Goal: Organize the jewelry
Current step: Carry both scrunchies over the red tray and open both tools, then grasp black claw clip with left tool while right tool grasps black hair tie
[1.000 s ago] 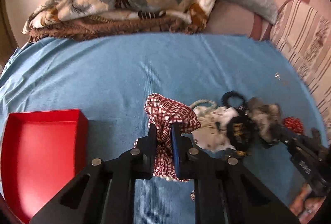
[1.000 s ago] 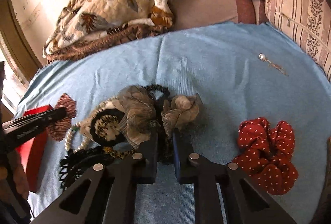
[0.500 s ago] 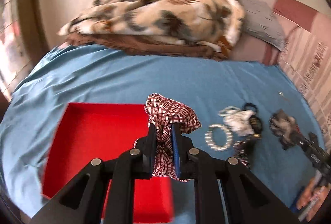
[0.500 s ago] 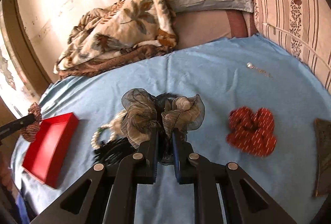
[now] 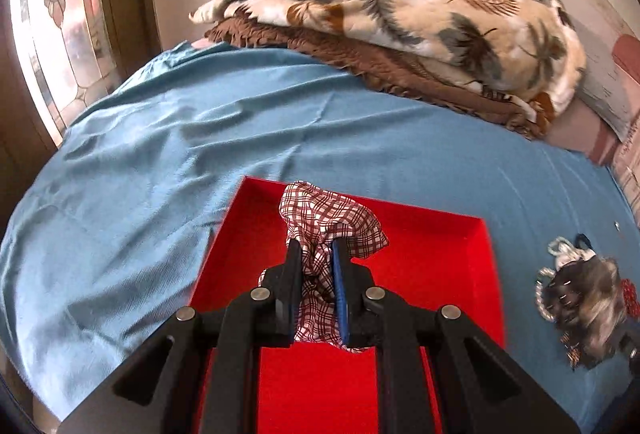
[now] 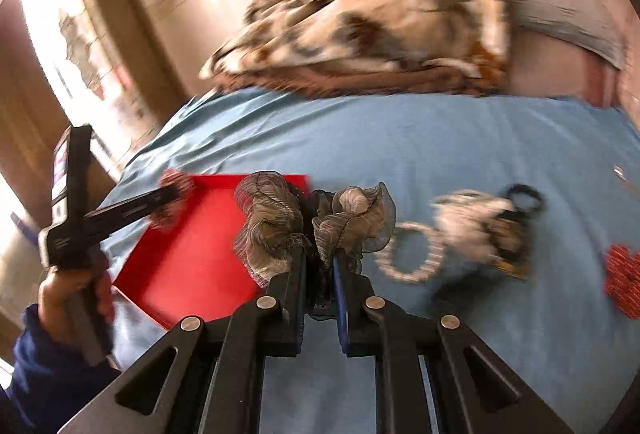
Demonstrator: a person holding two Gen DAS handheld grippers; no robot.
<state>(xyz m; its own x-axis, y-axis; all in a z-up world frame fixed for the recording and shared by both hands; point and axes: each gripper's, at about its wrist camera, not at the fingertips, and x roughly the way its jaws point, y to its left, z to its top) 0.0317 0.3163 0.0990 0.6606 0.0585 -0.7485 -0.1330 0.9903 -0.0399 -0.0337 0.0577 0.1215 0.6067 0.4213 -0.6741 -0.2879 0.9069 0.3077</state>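
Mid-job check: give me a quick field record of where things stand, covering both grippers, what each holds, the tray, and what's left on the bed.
left gripper: shut on plaid scrunchie, held over the tray
right gripper: shut on grey organza scrunchie, over the blue sheet, beside the tray
red tray: on the sheet, nothing visible in it
left on sheet: pearl bracelet, white scrunchie, black hair tie, red dotted scrunchie
background: floral blanket

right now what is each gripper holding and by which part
The left gripper pinches the red-and-white checked fabric scrunchie by its lower gathered folds. The right gripper pinches the grey-brown sheer ruffled scrunchie at its middle.
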